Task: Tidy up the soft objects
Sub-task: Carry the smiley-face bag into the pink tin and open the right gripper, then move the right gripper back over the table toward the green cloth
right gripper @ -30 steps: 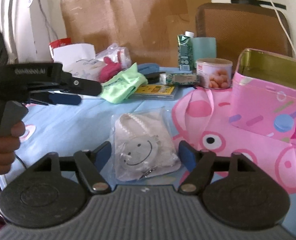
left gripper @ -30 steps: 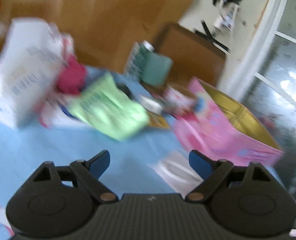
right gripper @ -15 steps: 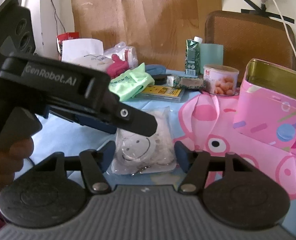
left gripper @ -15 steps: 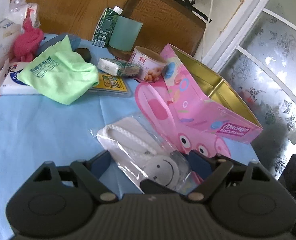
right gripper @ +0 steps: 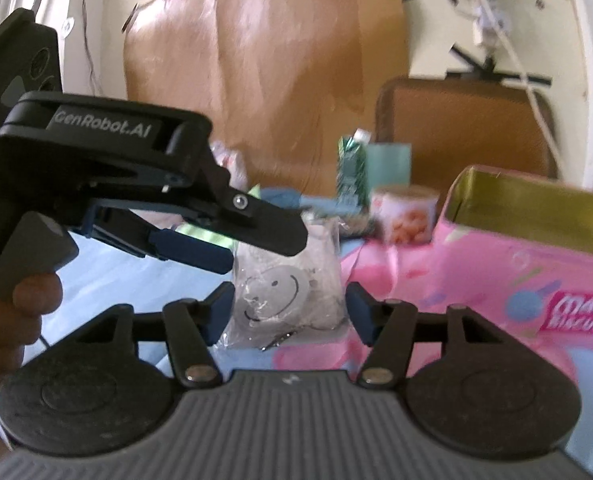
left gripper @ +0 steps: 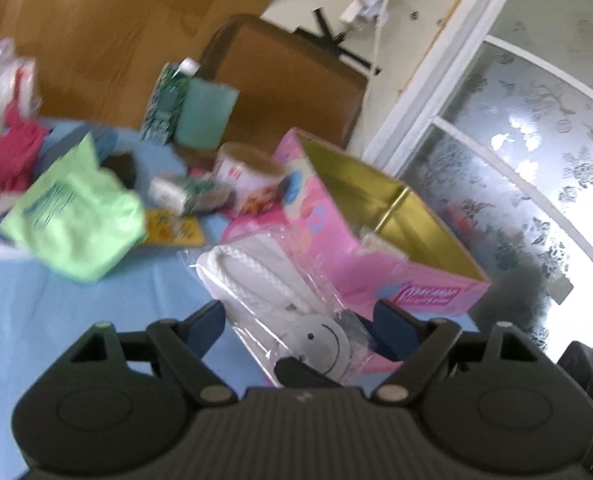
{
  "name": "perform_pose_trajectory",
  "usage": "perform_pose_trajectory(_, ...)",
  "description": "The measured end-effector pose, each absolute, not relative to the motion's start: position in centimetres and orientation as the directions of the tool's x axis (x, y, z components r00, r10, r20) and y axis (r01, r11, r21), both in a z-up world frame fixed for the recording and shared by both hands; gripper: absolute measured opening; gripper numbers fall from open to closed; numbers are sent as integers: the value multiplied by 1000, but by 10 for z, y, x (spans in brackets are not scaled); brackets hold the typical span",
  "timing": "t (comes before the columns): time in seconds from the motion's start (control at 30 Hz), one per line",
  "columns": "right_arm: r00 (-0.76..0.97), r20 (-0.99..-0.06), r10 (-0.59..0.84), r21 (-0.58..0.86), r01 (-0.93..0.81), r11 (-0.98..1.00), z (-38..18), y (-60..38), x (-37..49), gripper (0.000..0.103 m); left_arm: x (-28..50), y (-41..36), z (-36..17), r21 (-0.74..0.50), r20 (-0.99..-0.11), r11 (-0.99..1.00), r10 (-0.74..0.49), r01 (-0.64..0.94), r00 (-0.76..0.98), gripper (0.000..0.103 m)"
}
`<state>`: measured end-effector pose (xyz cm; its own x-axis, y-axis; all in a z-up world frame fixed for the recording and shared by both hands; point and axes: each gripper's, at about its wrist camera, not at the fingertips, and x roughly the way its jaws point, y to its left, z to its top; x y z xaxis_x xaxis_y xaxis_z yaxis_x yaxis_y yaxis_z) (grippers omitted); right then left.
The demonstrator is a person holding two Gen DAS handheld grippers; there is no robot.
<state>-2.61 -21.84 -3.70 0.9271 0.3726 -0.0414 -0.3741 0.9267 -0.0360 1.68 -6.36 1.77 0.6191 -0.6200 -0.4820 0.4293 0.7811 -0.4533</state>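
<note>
Blue cloth (left gripper: 56, 320) covers the table, and on it we see a clear plastic packet with a smiley-face pouch (right gripper: 280, 284) and white rope handle, lying against the near wall of the open pink tin box (left gripper: 376, 264). Our left gripper (left gripper: 296, 320) straddles the packet with its jaws closing; the pads do not yet press on it. Our right gripper (right gripper: 288, 308) stands spread around the packet's other end, apart from it as far as we can tell. The box's gold inside looks roomy. Behind the packet lie a green cloth (left gripper: 80, 216), a small carton (left gripper: 184, 194), a snack can (left gripper: 248, 176) and a green drink carton (left gripper: 168, 104). Bare cloth stretches toward the near left edge. Motion blur smears the far left corner's heap.
</note>
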Motion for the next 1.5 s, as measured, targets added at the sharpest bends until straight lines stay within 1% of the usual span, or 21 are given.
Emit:
perform_pose_trajectory(0.27, 962, 72, 262, -70, -257, 964, -13, -244, -19, 63, 42, -107, 51, -398, -425, 745, -667, 535, 612, 84)
perform_pose_trajectory(0.47, 984, 117, 131, -64, -124, 990, 3, -276, -7, 63, 69, -165, 64, -361, -411, 707, -706, 608, 577, 84)
perform_pose_trajectory(0.57, 992, 108, 65, -22, -63, 998, 8, -296, 2, 64, 80, -195, 63, -330, -427, 710, -700, 622, 573, 84)
perform_pose_trajectory(0.63, 998, 56, -7, 1, 7, 1000, 10, -305, 16, 68, 86, -205, 58, -316, -451, 731, -676, 605, 582, 84)
perform_pose_trajectory(0.67, 998, 39, -56, 9, 55, 998, 11, -309, 21, 71, 87, -205, 56, -322, -458, 737, -671, 594, 583, 84)
perform_pose_trajectory(0.7, 996, 37, -79, 24, 78, 997, 10, -312, 23, 77, 87, -201, 53, -338, -459, 737, -672, 586, 581, 84)
perform_pose_trajectory(0.73, 996, 45, -82, 45, 80, 996, 10, -316, 22, 78, 85, -194, 51, -356, -454, 734, -677, 579, 579, 84)
perform_pose_trajectory(0.8, 996, 63, -70, 67, 66, 996, 9, -318, 17, 78, 81, -176, 48, -369, -446, 744, -668, 558, 596, 86)
perform_pose_trajectory(0.93, 996, 85, -40, 50, 36, 998, 5, -305, 7, 78, 71, -127, 42, -405, -427, 765, -643, 501, 636, 86)
perform_pose_trajectory(1.1, 993, 109, 51, 7, -52, 999, 4, -272, -3, 77, 50, -70, 33, -371, -414, 817, -572, 442, 708, 86)
perform_pose_trajectory(1.2, 987, 95, 132, -21, -130, 991, 3, -249, -5, 77, 35, -36, 26, -328, -409, 859, -505, 393, 760, 88)
perform_pose_trajectory(1.33, 974, 59, 220, -82, -215, 973, 1, -215, -2, 77, 23, -5, 17, -237, -415, 920, -385, 311, 824, 88)
perform_pose_trajectory(1.4, 966, 34, 255, -102, -251, 963, -1, -199, 1, 77, 23, 6, 14, -222, -419, 935, -349, 278, 838, 88)
perform_pose_trajectory(1.5, 956, -8, 293, -97, -293, 951, 1, -183, 9, 78, 25, 20, 6, -229, -417, 943, -320, 242, 851, 88)
